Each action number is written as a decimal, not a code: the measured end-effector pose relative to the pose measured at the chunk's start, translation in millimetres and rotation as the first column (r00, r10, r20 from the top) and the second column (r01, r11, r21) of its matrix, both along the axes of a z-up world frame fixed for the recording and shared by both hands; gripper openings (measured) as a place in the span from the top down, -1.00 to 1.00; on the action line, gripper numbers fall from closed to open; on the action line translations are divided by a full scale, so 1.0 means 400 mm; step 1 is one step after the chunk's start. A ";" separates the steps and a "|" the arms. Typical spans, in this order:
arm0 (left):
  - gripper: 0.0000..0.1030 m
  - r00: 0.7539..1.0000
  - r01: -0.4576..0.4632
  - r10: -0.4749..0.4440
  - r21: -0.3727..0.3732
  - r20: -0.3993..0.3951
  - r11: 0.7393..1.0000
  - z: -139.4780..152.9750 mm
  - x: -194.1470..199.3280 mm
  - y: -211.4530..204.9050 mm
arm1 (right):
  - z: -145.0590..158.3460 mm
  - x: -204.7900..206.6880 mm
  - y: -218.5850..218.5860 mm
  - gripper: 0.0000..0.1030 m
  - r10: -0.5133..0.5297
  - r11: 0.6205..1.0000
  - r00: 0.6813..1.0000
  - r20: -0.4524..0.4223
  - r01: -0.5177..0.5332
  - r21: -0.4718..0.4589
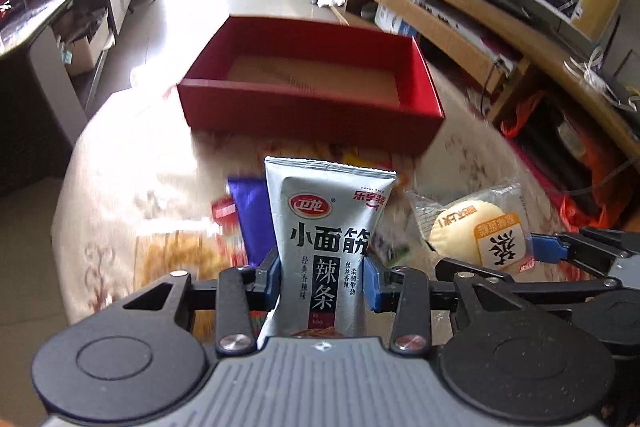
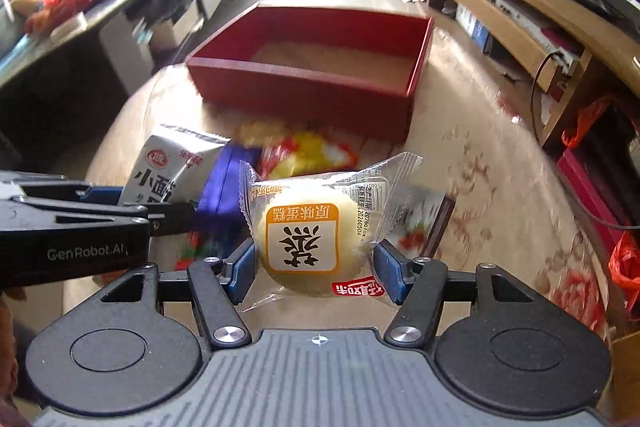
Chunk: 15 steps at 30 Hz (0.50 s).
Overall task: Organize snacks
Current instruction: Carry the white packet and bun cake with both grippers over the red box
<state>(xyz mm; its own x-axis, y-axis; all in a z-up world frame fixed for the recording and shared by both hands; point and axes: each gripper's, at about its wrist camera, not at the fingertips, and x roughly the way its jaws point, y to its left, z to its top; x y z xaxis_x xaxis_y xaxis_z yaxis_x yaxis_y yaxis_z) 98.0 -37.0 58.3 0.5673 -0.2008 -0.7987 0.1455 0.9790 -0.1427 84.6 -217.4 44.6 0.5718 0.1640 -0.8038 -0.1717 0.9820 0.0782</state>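
Each tool pinches a snack, left tool (image 1: 323,277) the grey packet (image 1: 326,243), right tool (image 2: 316,269) the wrapped cake (image 2: 308,235); carry both level over the red box (image 2: 304,87) wall before letting go.

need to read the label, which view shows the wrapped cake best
The right wrist view: the wrapped cake sits centred between the right gripper fingers, label facing the camera. The left wrist view shows it off to the side, partly hidden.

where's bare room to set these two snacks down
The red box is empty to its cardboard floor. Crowded: the loose snack pile between box and grippers. Bare tablecloth lies left of the pile.
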 end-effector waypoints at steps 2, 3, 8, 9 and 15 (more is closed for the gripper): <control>0.30 1.000 -0.006 0.006 -0.007 0.015 1.000 0.012 0.028 -0.001 | 0.013 0.024 -0.006 -0.33 -0.016 1.000 1.000 0.017 0.016 0.010; 0.31 1.000 -0.008 0.008 -0.010 0.021 1.000 0.017 0.043 -0.002 | 0.019 0.037 -0.007 -0.33 -0.023 1.000 0.999 0.025 0.022 0.015; 0.31 0.999 -0.026 0.027 -0.016 0.046 1.000 0.040 0.120 -0.005 | 0.032 0.105 -0.011 -0.33 -0.046 0.999 0.998 0.046 0.045 0.028; 0.31 0.998 -0.028 0.029 -0.015 0.053 0.999 0.045 0.137 -0.004 | 0.035 0.122 -0.012 -0.33 -0.050 0.998 0.997 0.051 0.049 0.030; 0.32 0.994 -0.047 0.048 -0.017 0.096 0.999 0.077 0.240 -0.002 | 0.058 0.213 -0.017 -0.33 -0.074 0.996 0.994 0.079 0.070 0.055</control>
